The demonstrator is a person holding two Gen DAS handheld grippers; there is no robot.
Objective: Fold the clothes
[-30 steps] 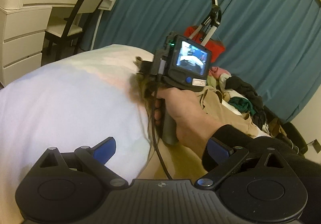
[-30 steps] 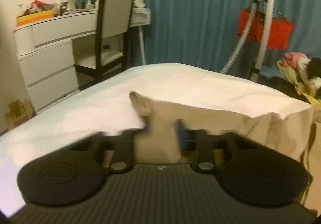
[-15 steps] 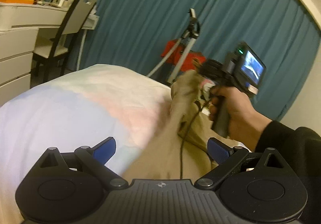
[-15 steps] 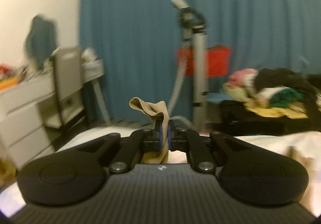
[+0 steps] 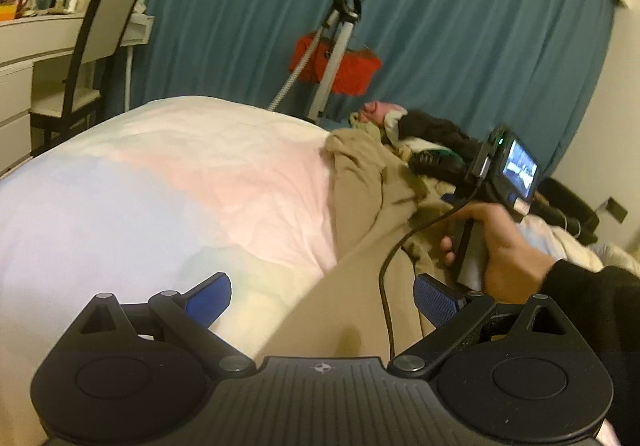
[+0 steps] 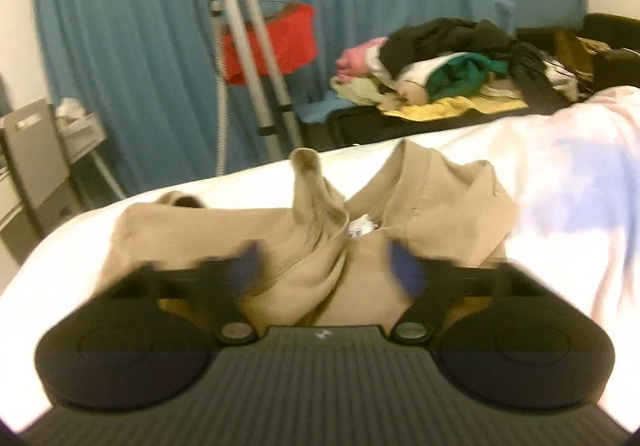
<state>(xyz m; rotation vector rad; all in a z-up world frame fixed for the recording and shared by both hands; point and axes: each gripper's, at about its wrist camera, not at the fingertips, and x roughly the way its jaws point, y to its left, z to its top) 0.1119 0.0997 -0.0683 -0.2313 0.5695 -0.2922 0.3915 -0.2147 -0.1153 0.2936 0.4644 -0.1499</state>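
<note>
Mid-arrangement, by the look of it, with a beige garment [image 5: 360,186] bunched on the bed [image 5: 160,186] towards its far right edge, one stretch of cloth trailing back under the left gripper [image 5: 322,298]. Not folded in any tidy sense: rumpled, with a peak of cloth [image 6: 308,174] standing up and a white label [image 6: 362,224] showing at the neck.

Holds nothing in either tool. Left gripper's fingers [image 5: 208,298] spread wide over the sheet and the trailing cloth, pinching neither. Right gripper [image 6: 326,268], held in a hand [image 5: 500,242], hovering low over the garment with fingers [image 6: 404,270] apart and blurred, the cloth lying loose between them.

Could fit two stages: laying the garment out flat ahead of a fold, or adjusting it partway through one. Hard to say which from this heap.

Either way, calls for a fresh pinch on a clear edge such as a shoulder, hem or sleeve end rather than the middle of the bunch, then tension between both tools to pull the creases out. Worth keeping the garment clear of the bed's far edge, beyond which sits a pile of other clothes [image 6: 440,58].
</note>
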